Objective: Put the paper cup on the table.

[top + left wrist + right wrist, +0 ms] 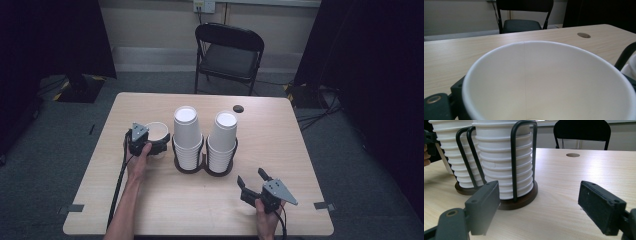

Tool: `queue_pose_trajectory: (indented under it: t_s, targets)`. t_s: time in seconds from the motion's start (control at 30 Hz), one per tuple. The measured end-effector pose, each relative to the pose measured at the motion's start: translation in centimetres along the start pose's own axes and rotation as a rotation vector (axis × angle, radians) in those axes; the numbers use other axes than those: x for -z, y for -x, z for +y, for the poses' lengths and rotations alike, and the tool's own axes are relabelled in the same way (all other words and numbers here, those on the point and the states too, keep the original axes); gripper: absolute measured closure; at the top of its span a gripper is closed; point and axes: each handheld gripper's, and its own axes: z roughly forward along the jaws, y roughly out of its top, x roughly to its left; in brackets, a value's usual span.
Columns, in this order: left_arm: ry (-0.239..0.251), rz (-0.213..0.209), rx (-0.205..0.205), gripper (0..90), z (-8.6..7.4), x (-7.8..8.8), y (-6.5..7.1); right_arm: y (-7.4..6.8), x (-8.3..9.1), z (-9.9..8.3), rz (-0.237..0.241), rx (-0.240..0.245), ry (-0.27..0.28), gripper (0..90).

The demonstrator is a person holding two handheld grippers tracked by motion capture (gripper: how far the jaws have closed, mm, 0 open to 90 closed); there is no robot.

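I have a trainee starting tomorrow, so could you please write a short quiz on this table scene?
1. True or false: the stacked cups in the holder stand upside down.
2. Which claw has the single paper cup between its jaws? A. left claw B. right claw
3. What stands on the floor beyond the table?

Key
1. True: their closed white bottoms face up.
2. A: the upright cup's open mouth sits right in front of the left gripper view's camera; the right claw is open and empty.
3. A black folding chair.

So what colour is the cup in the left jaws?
White, inside and out: the paper cup shows best in the left gripper view.
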Motion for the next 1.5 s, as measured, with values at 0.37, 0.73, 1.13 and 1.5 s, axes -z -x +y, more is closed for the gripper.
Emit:
queue_pose_trajectory:
  t_s: [0.37, 0.73, 1.13, 1.5]
  targets:
    - [-0.068, 0.018, 0.012, 9.1, -0.7, 0.1, -0.3, 0.1, -0.1, 0.1, 0.006, -0.002, -0.015, 17.4]
    - [-0.160, 0.074, -0.019, 13.6, -1.4, -0.4, -0.1, 0.1, -0.1, 0.1, 0.012, -0.009, -0.015, 17.7]
    - [-0.218, 0.096, -0.046, 15.5, -2.4, -0.1, 0.6, 0.2, -0.1, 0.0, 0.017, -0.012, -0.008, 18.2]
    - [-0.194, 0.099, -0.041, 15.5, -3.1, 0.9, 0.7, 0.2, 0.0, 0.0, 0.021, -0.016, -0.002, 18.4]
